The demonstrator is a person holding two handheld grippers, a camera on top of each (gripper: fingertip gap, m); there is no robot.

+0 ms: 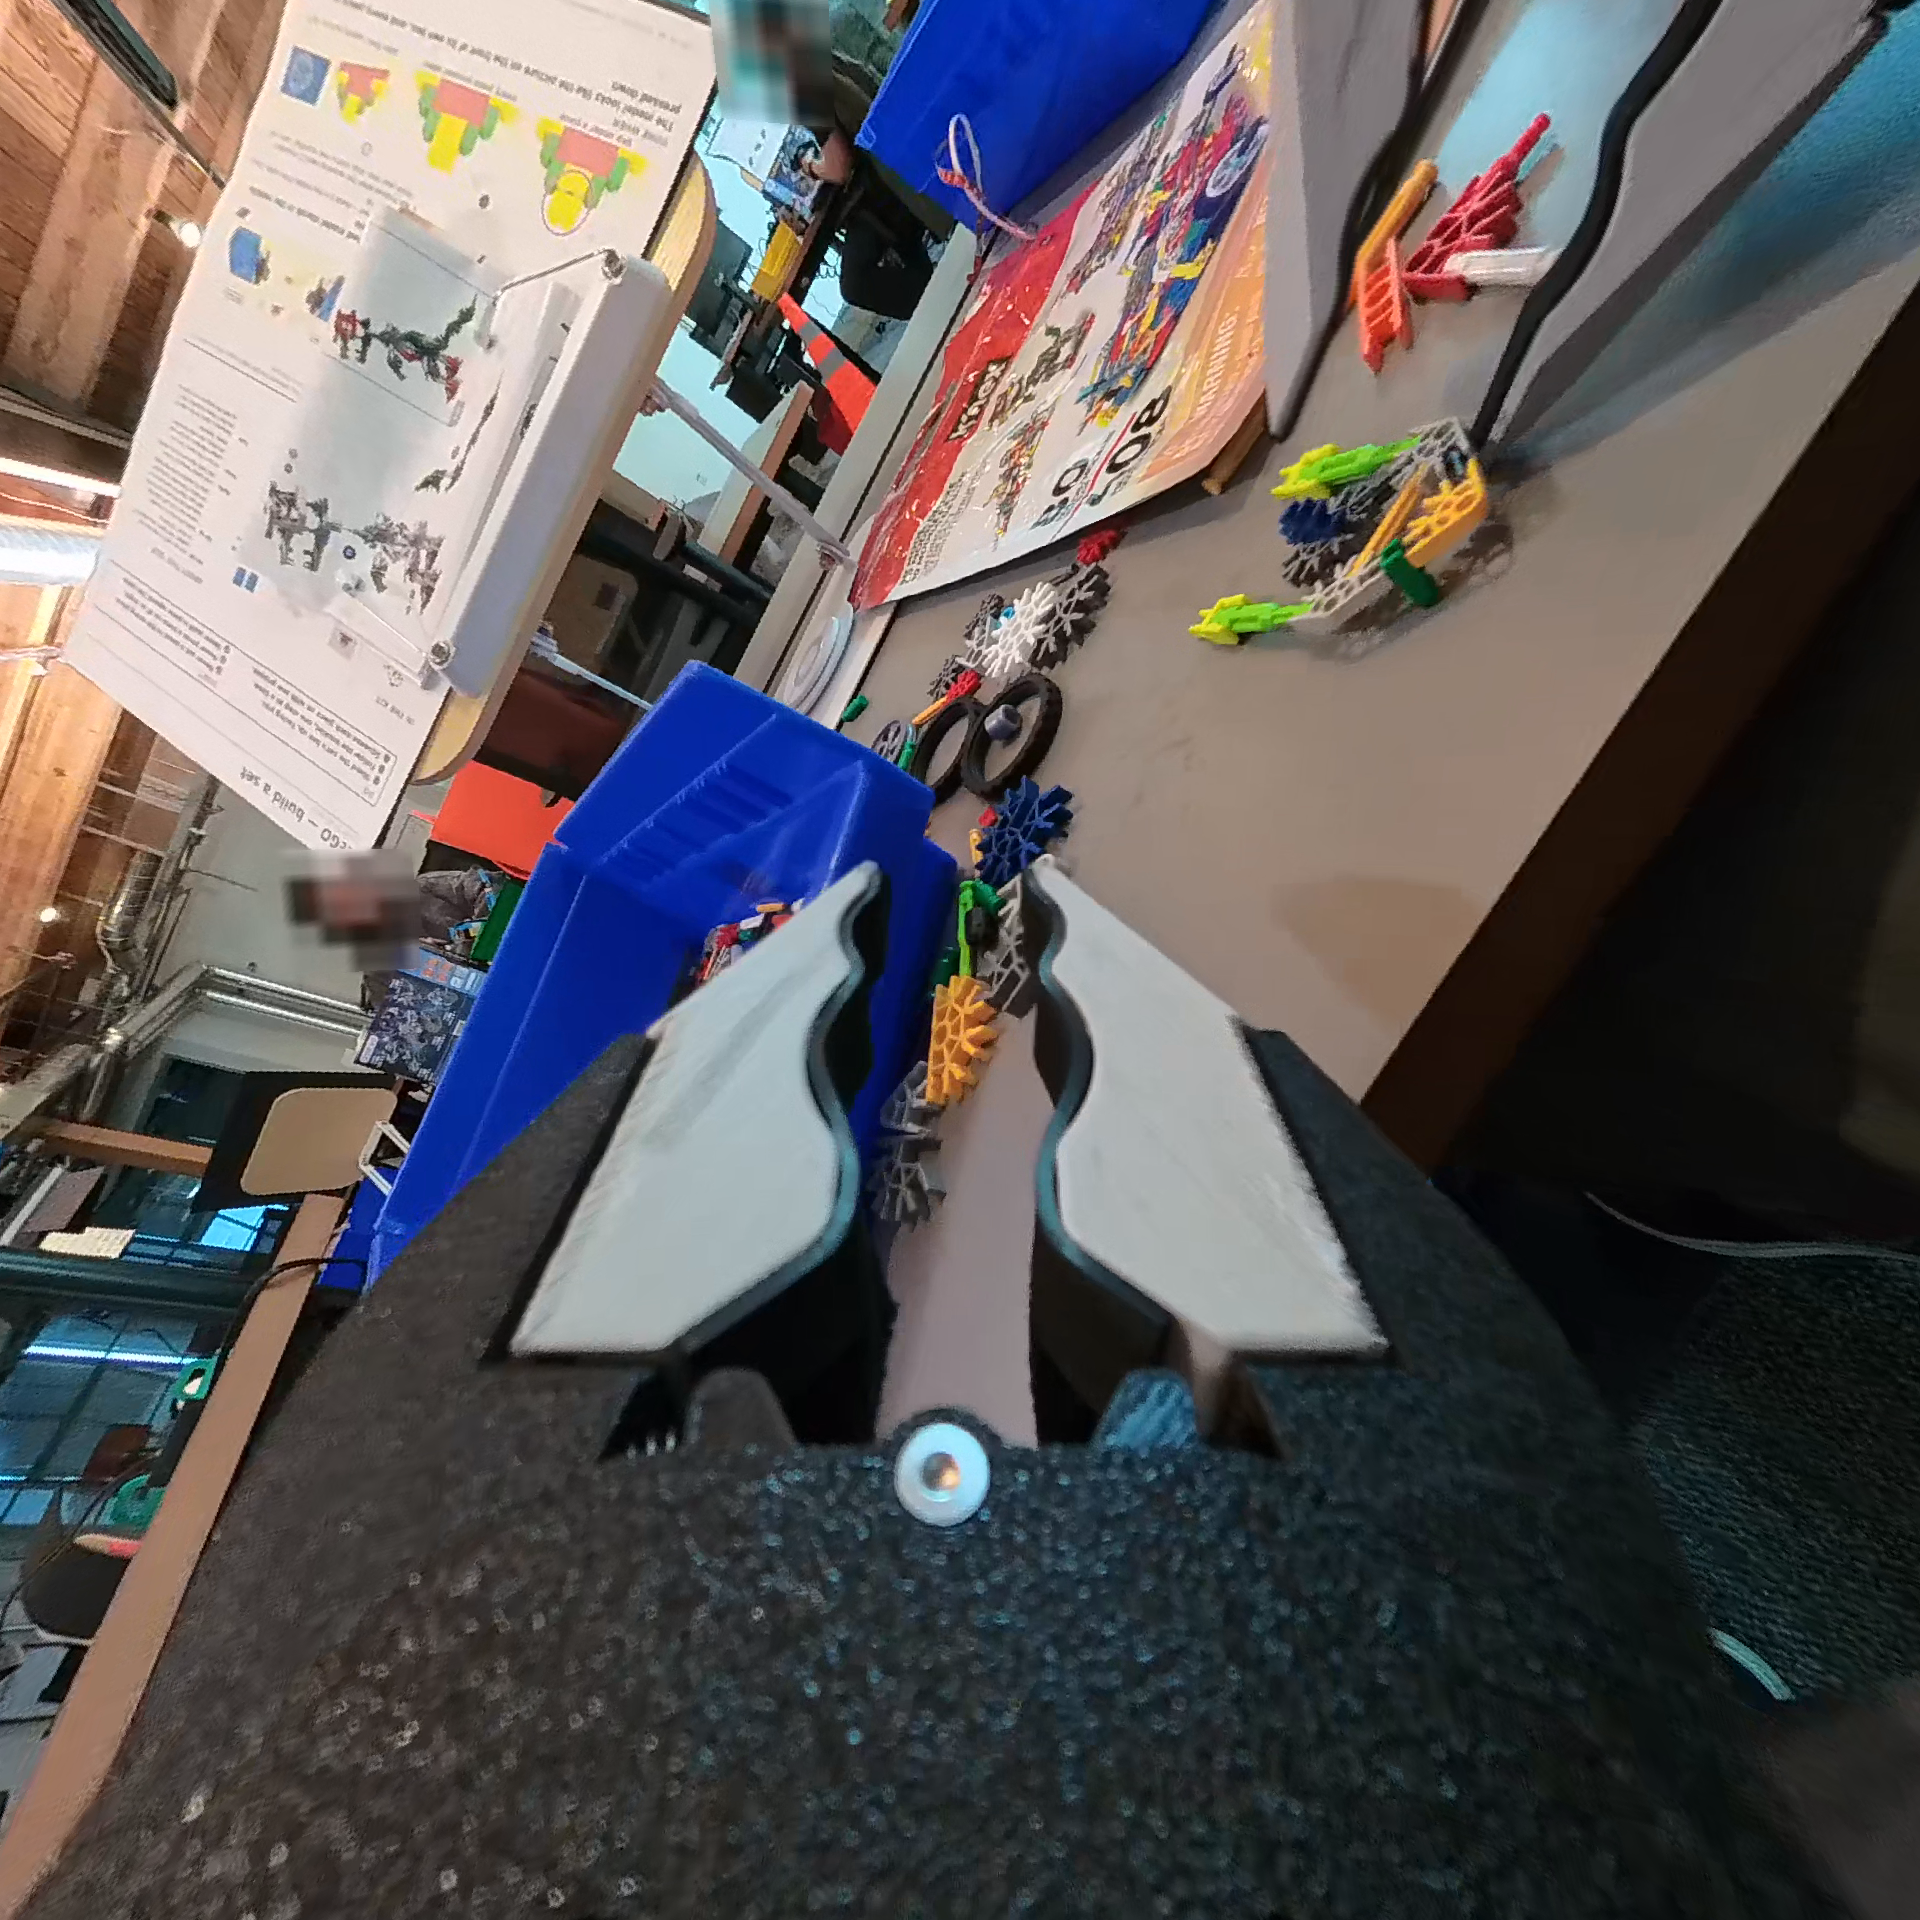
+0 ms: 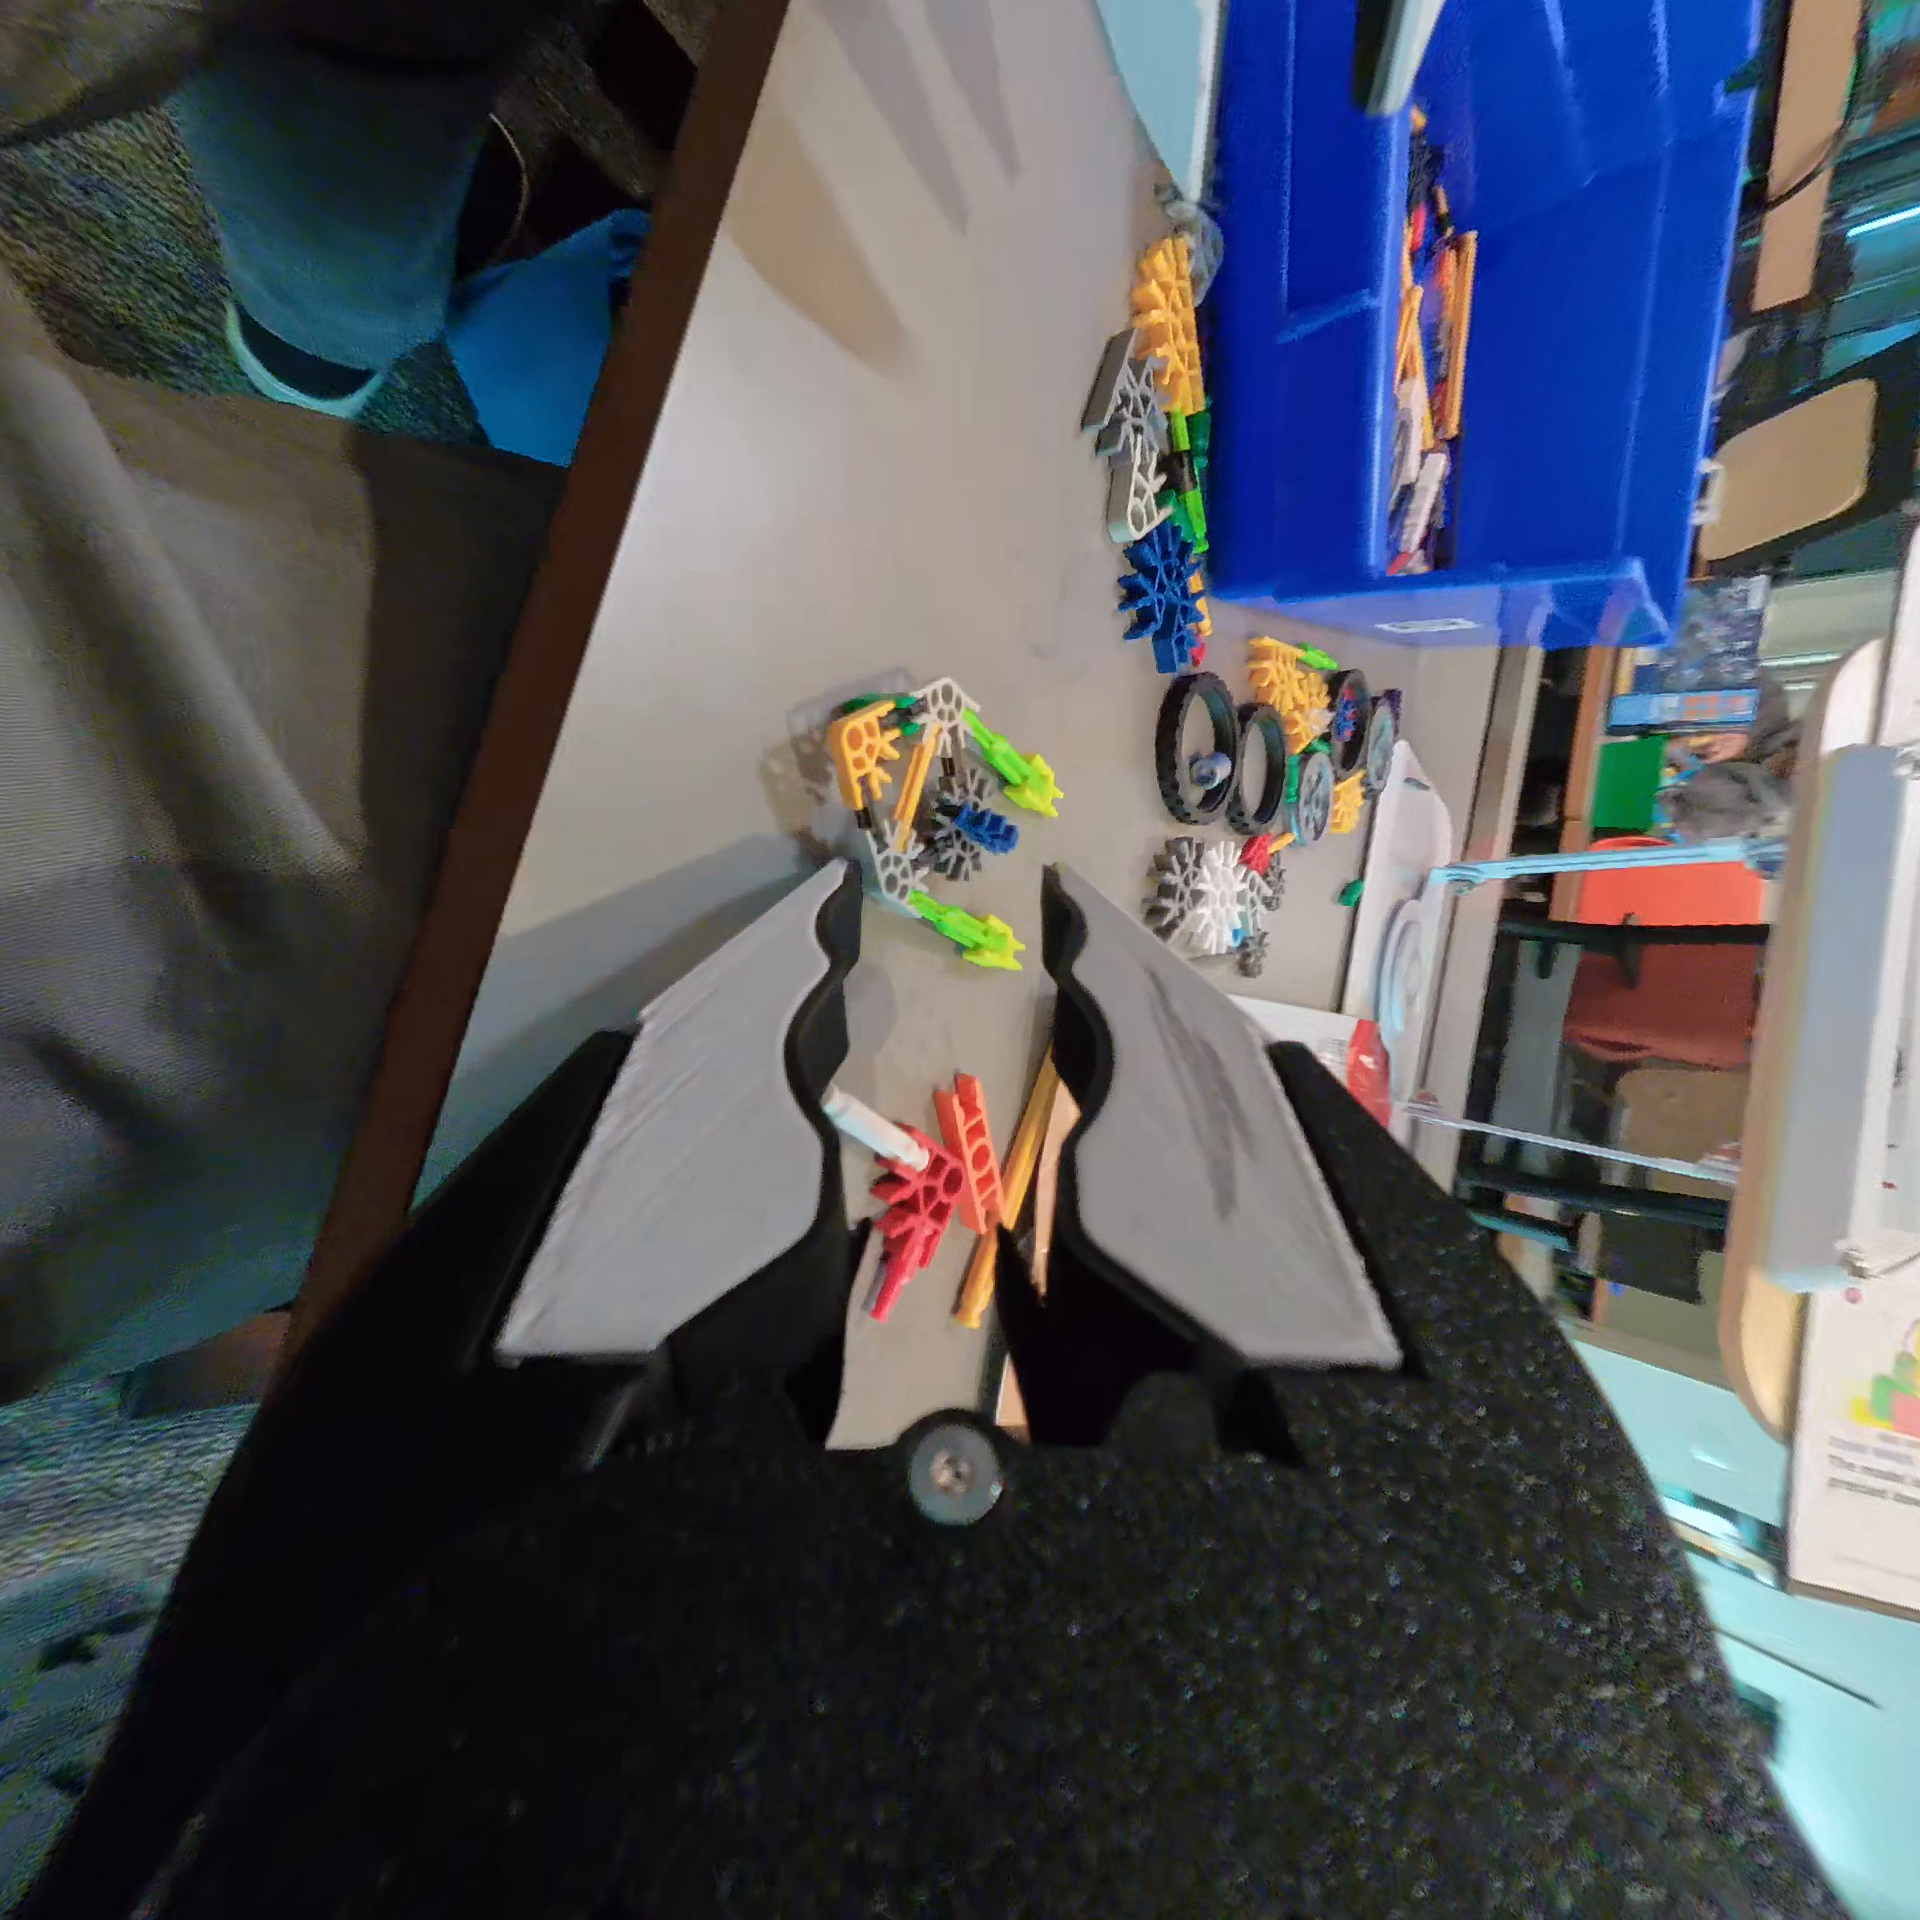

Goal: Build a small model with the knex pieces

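Left gripper (image 1: pixel 954 888) over the grey tabletop (image 1: pixel 1299 831), fingers (image 1: pixel 727 1122) spread apart, gripping nothing — a yellow snowflake connector (image 1: pixel 961 1039) and grey ones lying on the surface between them, hard against the blue bin (image 1: pixel 623 935). Only in the left wrist view: an instruction sheet (image 1: pixel 343 395) on a stand, a colourful printed box lid (image 1: pixel 1091 343) lying flat, a blue bag (image 1: pixel 1018 83) at the far end.

Right gripper (image 2: pixel 948 878) likewise parted and empty, fingers (image 2: pixel 686 1143) astride a red connector (image 2: pixel 920 1195) with a white rod (image 2: pixel 873 1127), an orange ladder-like piece (image 2: pixel 971 1148) and a yellow rod (image 2: pixel 1013 1184) on the tabletop. Just beyond the tips, a small assembly with lime-green spikes (image 2: pixel 925 800). Only in the right wrist view — the inside of the blue bin (image 2: pixel 1455 312) with loose pieces, and a person's shoe (image 2: pixel 312 364) below the tabletop edge.

Black tyre rings (image 2: pixel 1221 753) and white snowflake connectors (image 2: pixel 1216 894) seen in both.
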